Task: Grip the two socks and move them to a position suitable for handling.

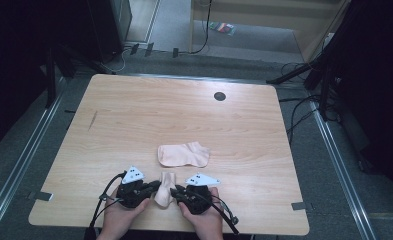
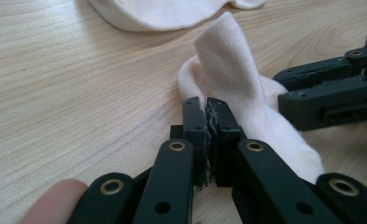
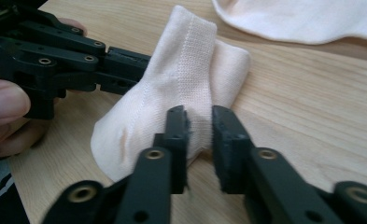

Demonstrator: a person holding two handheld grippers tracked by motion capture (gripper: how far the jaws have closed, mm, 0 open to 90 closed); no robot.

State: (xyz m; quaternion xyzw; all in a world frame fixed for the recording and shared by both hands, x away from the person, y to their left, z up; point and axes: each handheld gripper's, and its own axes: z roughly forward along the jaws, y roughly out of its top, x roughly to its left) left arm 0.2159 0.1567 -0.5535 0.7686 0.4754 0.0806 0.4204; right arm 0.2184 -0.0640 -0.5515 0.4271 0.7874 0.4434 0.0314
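Left gripper (image 2: 208, 122): jaws fully closed, pinching one edge of the sock (image 2: 246, 100); a little cloth shows between the pads.
Right gripper (image 3: 201, 126): jaws narrow but not yet closed; a fold of the sock (image 3: 181, 84) stands in the gap, and I judge the pads do not press it yet.
Sock place: on the desk (image 1: 134, 115), at the near edge, between the two grippers, just in front of the flat sock (image 1: 184, 154).
Flat sock: lies apart from the held one, farther from the person.
Risk 1: the right gripper may catch only a thin ridge of cloth, because the fold is small; then the sock can slip out when it is lifted or pulled.
Risk 2: if both hands pull apart too strongly, the left pinch, which holds only an edge, may lose it.
Risk 3: the bunched sock may be dragged onto the flat sock and disturb it.
Long axis: runs from the person toward the flat sock.
Pointing: one end rises up toward the flat sock; which end is the toe I cannot tell.
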